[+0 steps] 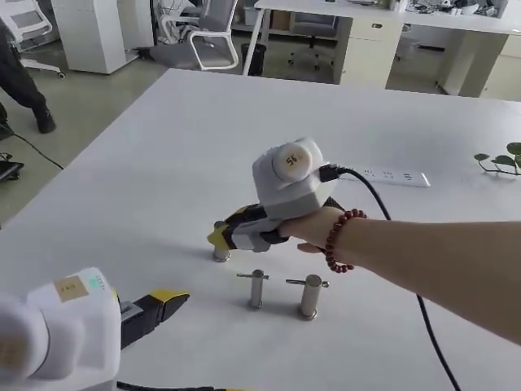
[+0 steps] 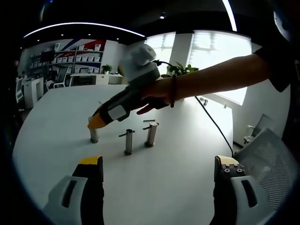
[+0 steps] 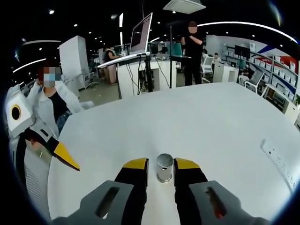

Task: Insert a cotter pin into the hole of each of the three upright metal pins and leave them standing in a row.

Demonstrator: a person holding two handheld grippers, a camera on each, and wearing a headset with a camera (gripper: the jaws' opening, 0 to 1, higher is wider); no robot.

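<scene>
Right tool [image 1: 218,236] reaches in from the right of the head view, across the row, with its yellow tips at the far-left pin [image 1: 221,253].

In the right gripper view that pin stands upright at bottom centre between the two jaws, its long axis vertical and square to the jaws' reach. The jaws are a little apart and a sliver of tabletop [image 3: 197,126] shows beside the pin, so I judge them straddling it, not clamped. The pin's top looks bare, and I make out no cotter pin in the tool (too small to be sure).

Middle pin [image 1: 256,292] and right-hand pin [image 1: 309,300] each carry a cotter pin [image 1: 253,276] crosswise near the top.

Left tool [image 2: 158,161] has its jaws wide apart with nothing between them. It sits low at the lower left of the head view, well apart from the row, so the right tool is plainly nearer.

The hole in the bare pin is not discernible, so which way it faces is unknown.

Writing: the round sticker [image 1: 291,160] atop the right tool reads something like "56", blurred. The tan label [image 1: 72,287] on the left tool is unreadable. Power strip [image 1: 395,175], upper right, shows no legible marking
</scene>
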